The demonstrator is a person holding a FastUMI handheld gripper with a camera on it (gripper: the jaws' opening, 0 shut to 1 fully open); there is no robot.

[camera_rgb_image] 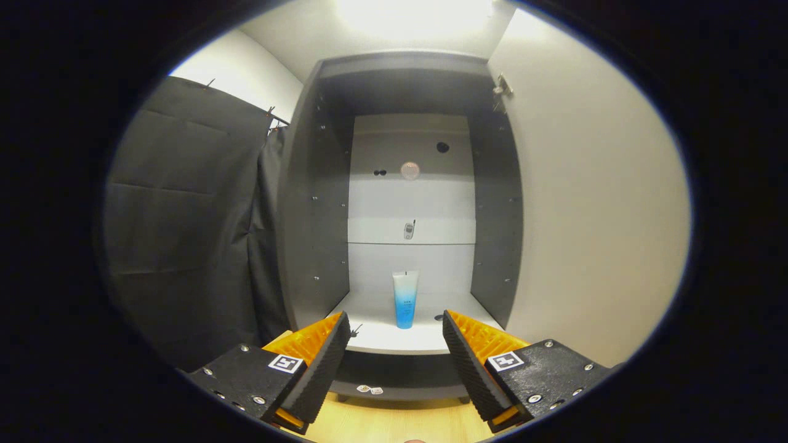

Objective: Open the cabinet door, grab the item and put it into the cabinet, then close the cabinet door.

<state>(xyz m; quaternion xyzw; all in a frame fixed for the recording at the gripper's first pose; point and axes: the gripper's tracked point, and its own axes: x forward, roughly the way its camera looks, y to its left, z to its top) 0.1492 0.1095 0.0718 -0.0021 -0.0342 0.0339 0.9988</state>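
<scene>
while the cabinet door stands swung open, the scene reads so:
gripper [397,344]: fingers spread wide apart, gripping nothing, in front of the cabinet [314,203]
tube [405,299]: upright on the pale shelf [394,338] just beyond the fingers, in line with the gap between them
door [591,203]: open, beyond the right finger
cloth [184,234]: dark, hanging beyond the left finger
</scene>
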